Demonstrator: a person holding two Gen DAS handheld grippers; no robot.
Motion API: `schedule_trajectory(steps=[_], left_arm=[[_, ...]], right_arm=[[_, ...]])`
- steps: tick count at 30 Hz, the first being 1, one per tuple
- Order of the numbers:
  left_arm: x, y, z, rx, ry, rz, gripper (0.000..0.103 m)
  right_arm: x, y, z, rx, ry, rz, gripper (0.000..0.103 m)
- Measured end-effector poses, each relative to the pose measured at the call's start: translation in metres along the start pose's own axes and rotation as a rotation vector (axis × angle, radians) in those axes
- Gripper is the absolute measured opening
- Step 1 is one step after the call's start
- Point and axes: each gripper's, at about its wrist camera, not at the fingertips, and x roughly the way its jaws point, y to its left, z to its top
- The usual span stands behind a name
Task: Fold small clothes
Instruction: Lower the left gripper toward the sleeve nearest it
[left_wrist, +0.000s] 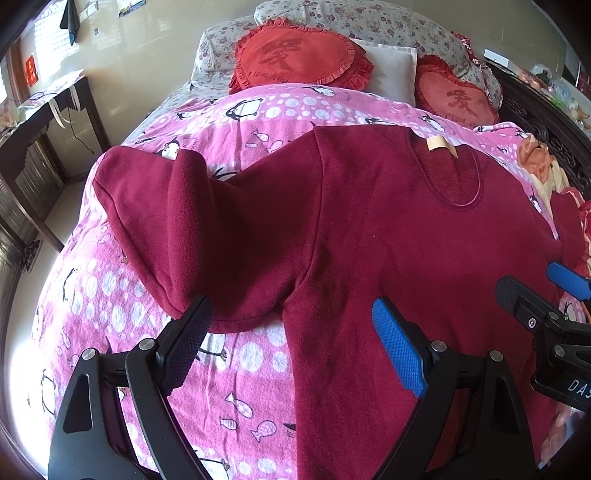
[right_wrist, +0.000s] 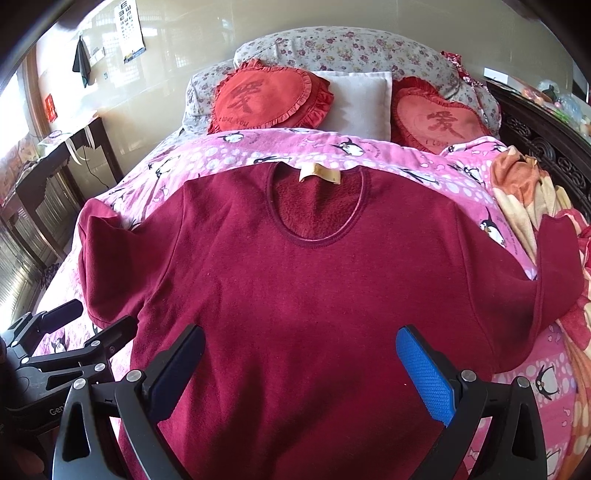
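A dark red long-sleeved top (right_wrist: 295, 280) is laid flat, front up, on a pink penguin-print bedspread (left_wrist: 236, 362), neckline towards the pillows, with a cream label (right_wrist: 319, 172) seen inside the collar. Its hem is cut off by the lower frame edge in both views. One sleeve (left_wrist: 155, 221) is seen folded back on itself, its cuff end hidden behind a black finger. The other sleeve (right_wrist: 554, 266) is spread towards a crumpled peach blanket (right_wrist: 524, 184). The left gripper (left_wrist: 291, 339) is held spread wide above the armpit area, nothing pinched; whether its finger touches the sleeve cannot be told. The right gripper (right_wrist: 301, 369) is likewise spread over the chest. Two red heart cushions (right_wrist: 266, 96) and a white pillow (right_wrist: 362, 99) are propped behind
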Motion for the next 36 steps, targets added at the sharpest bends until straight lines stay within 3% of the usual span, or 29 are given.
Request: schedule_trajectory(steps=[36], left_arm=[[0.021,0.042,0.006,-0.058,0.021,0.036,0.088]], right_arm=[[0.031,0.038,0.013,-0.059,0.036,0.029,0.103]])
